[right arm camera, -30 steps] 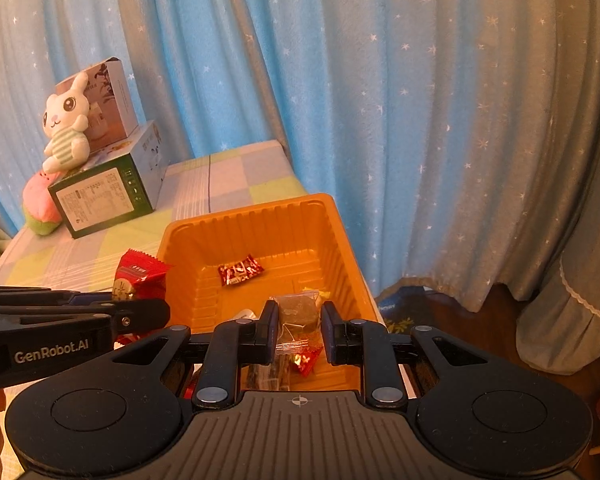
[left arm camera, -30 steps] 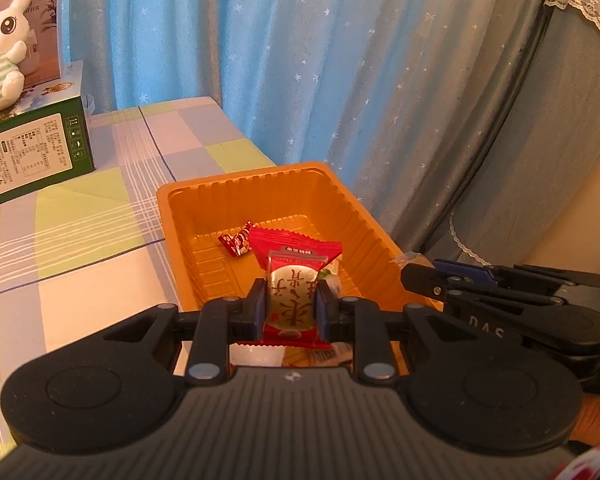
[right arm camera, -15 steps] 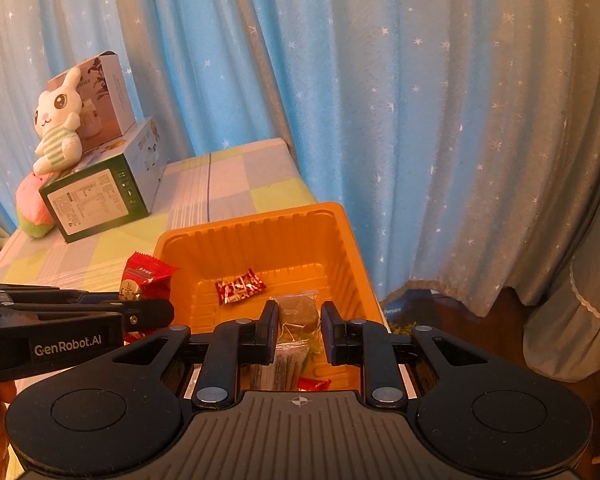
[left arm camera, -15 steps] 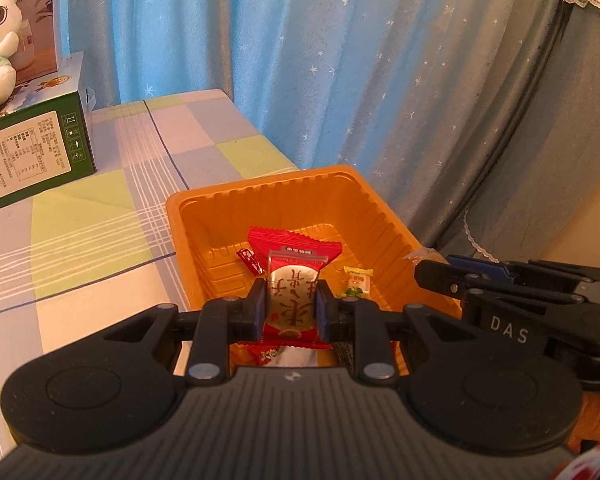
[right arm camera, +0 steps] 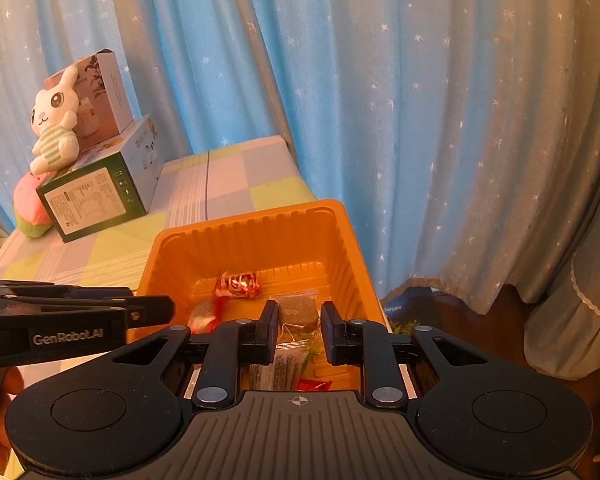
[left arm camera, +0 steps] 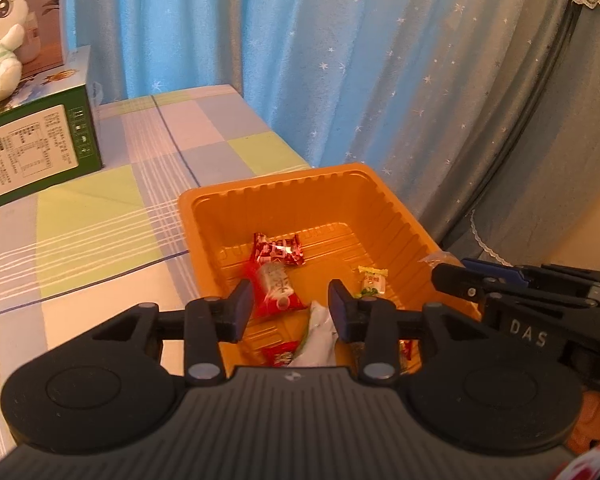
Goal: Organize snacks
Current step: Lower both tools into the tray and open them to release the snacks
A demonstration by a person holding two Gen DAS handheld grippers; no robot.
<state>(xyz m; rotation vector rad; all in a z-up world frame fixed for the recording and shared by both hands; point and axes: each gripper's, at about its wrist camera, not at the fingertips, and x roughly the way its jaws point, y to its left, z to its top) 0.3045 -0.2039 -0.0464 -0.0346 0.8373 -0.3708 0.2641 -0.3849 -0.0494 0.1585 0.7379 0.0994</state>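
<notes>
At the far left a plush rabbit [right arm camera: 54, 128] sits on a green box [right arm camera: 96, 196], with a taller carton [right arm camera: 100, 92] behind it, all on the checked table [left arm camera: 100, 216]. Farther right on the table stands the orange tray [left arm camera: 284, 188], close to the table's right edge. The left gripper [left arm camera: 290, 306] hangs over the tray's near part with its jaws wide apart; a red-and-white snack packet [left arm camera: 276, 286], blurred, lies loose between them, nearer the left finger, and whether it touches the tray floor cannot be told. Beyond it a red foil candy [left arm camera: 278, 249] rests on the tray floor, and a small yellow-green candy [left arm camera: 372, 280] lies to the right. The right gripper [right arm camera: 299, 330] is over the tray's right side, its jaws narrowly parted around a clear-wrapped brown snack [right arm camera: 298, 312]; contact cannot be told. Blue starred curtains [right arm camera: 380, 100] hang behind.
</notes>
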